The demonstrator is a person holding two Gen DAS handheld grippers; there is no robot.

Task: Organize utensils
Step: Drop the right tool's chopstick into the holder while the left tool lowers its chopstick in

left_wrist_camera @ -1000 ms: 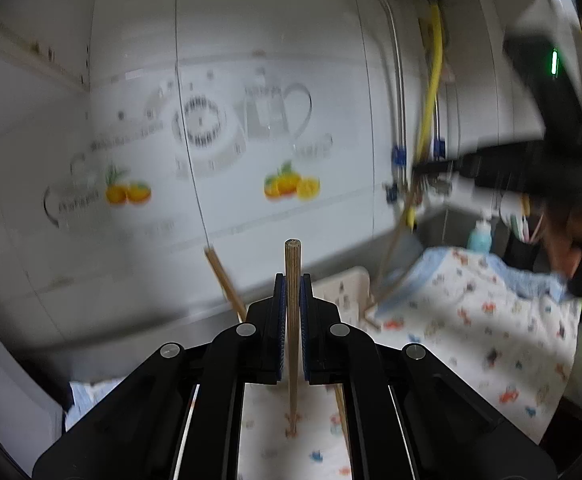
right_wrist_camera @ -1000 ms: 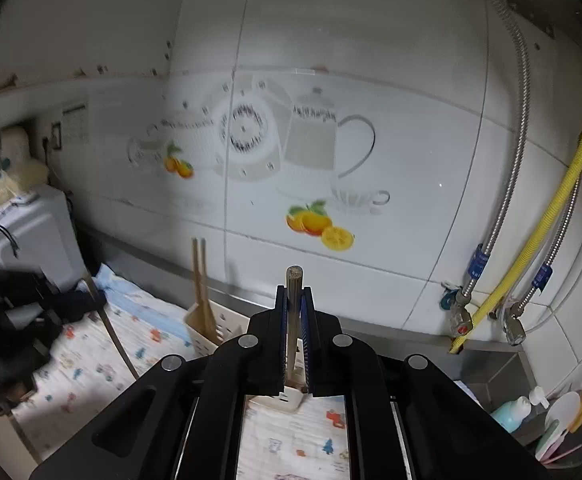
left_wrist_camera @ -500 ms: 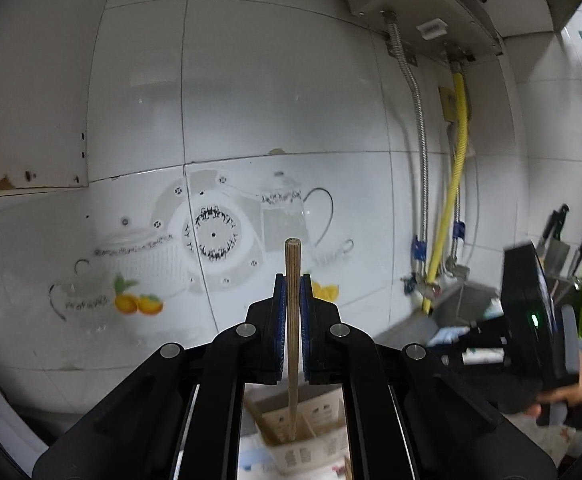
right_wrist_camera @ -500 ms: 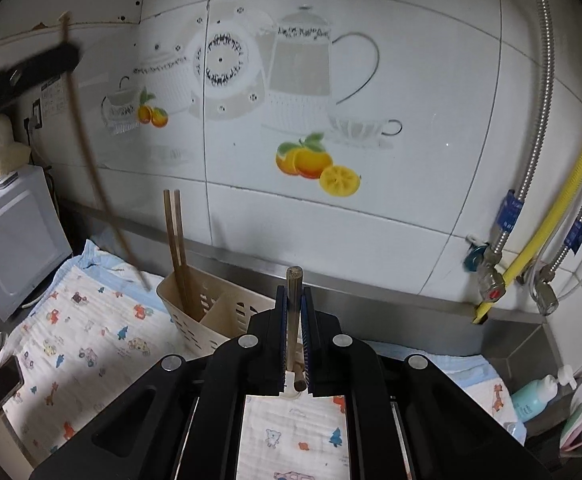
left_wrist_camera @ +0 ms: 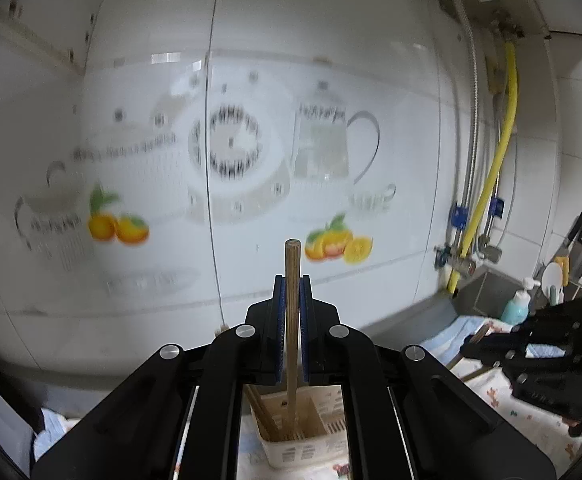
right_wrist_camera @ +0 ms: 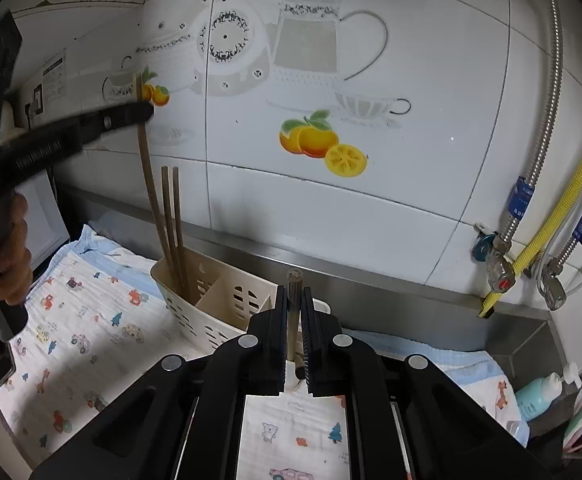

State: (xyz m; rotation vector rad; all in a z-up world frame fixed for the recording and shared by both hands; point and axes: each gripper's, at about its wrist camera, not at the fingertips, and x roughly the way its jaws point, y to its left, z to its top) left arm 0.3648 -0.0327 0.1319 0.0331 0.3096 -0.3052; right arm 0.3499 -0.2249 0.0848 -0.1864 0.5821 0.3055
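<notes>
A cream slotted utensil holder (right_wrist_camera: 215, 300) stands on a patterned cloth by the tiled wall, with two wooden chopsticks (right_wrist_camera: 171, 216) upright in its left compartment. My left gripper (left_wrist_camera: 291, 300) is shut on a wooden chopstick (left_wrist_camera: 291, 320) held upright, its lower end inside the holder (left_wrist_camera: 303, 436). From the right wrist view the left gripper (right_wrist_camera: 131, 114) shows above the holder's left compartment with its chopstick (right_wrist_camera: 149, 184) reaching down into it. My right gripper (right_wrist_camera: 294, 312) is shut on another chopstick (right_wrist_camera: 293, 312), just in front of the holder's right end.
The patterned cloth (right_wrist_camera: 83, 336) covers the counter. A steel ledge (right_wrist_camera: 371, 280) runs along the wall. Yellow hose and metal pipes (right_wrist_camera: 547, 240) hang at the right. A blue bottle (right_wrist_camera: 539, 394) and utensils sit at the far right. A white appliance (right_wrist_camera: 43, 216) stands left.
My left gripper came down from high by the wall, and its chopstick now reaches into the holder's left compartment. My right gripper moved a little closer to the holder.
</notes>
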